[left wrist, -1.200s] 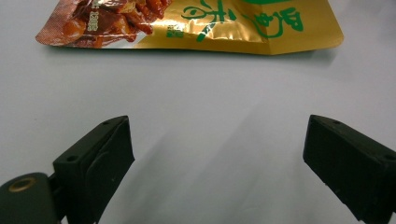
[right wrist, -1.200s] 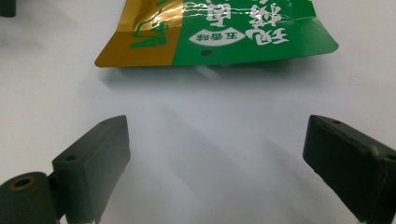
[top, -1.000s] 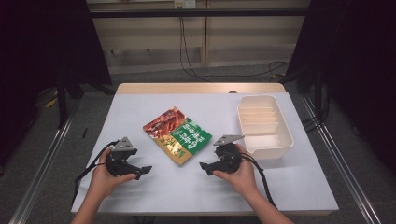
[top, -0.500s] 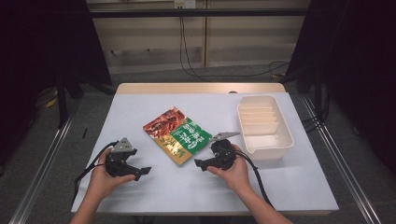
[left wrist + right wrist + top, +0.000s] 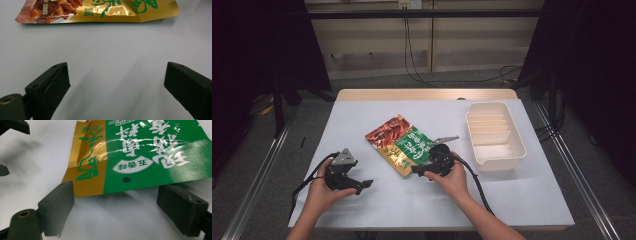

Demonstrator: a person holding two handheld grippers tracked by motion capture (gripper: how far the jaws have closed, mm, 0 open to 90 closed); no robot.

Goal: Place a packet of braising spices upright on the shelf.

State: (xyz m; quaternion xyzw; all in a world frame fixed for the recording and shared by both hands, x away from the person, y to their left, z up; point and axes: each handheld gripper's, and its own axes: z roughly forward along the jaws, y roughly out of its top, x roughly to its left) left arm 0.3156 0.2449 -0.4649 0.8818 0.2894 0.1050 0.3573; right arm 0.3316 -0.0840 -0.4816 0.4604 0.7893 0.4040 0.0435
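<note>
Right gripper [image 5: 418, 170] is at the near edge of the snack pouch [image 5: 404, 144], jaws wide apart, just starting to close, pads not on it. In the right gripper view the pouch edge [image 5: 140, 162] sits slightly raised off the counter [image 5: 522, 200], just past the jaw tips, not clearly between them.

Left gripper [image 5: 366, 184] hovers near-left, jaws apart on nothing, well clear of the pouch [image 5: 100, 11].

Pouch lies flat mid-counter, left of the white tray [image 5: 494, 136]. Long axis runs diagonal: red end far-left, green/gold end near-right, toward the right gripper.

Risks, as I read it:
- Lower jaw may ride over the foil instead of under it, so the close just shoves the pouch far-left.
- Thin glossy edge, so a shallow bite likely slips or only crumples the seam.
- A corner grab means the pouch swings and droops when lifted.
- Lower jaw could scrape the counter if it comes in too low.
</note>
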